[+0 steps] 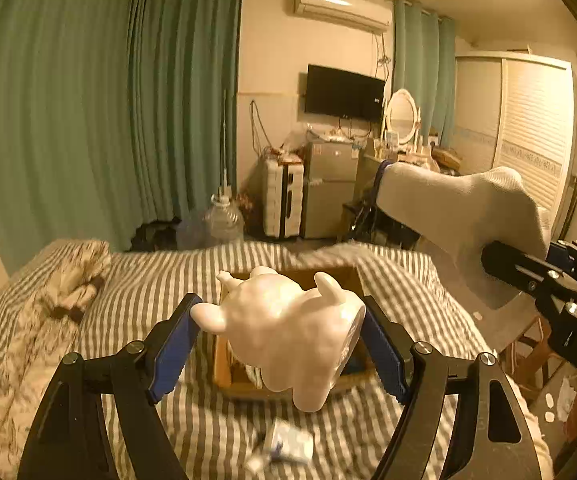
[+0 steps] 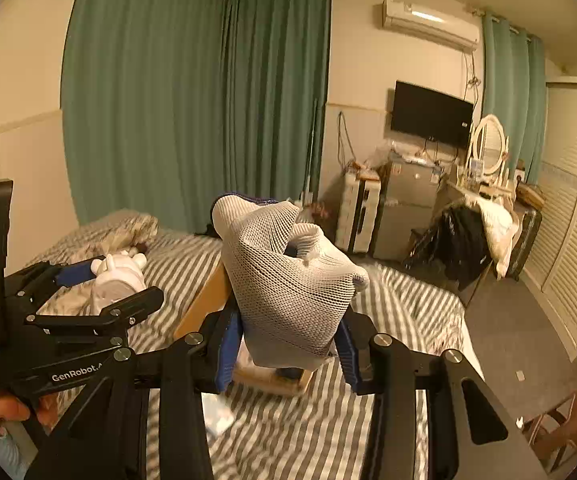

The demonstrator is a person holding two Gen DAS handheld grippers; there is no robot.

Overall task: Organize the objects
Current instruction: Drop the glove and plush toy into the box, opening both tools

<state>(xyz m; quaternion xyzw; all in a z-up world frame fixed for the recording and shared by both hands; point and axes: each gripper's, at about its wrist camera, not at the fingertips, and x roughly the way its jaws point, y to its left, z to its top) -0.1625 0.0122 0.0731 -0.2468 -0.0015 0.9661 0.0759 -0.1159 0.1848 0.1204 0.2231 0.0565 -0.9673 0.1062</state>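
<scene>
Left gripper (image 1: 276, 344): clamped on glossy white ceramic animal figurine (image 1: 288, 332), frame centre, above open brown cardboard box (image 1: 340, 274) on striped bed (image 1: 136, 280). Right gripper (image 2: 288, 348): clamped on grey mesh sock (image 2: 288, 280). Both items apparently not yet boxed.

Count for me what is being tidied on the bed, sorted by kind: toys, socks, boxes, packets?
White toy figure, held in the left gripper: 1
Grey mesh sock, held in the right gripper: 1
Cardboard box on the striped bed: 1
Small white packet in front of the box: 1
Total: 4
</scene>
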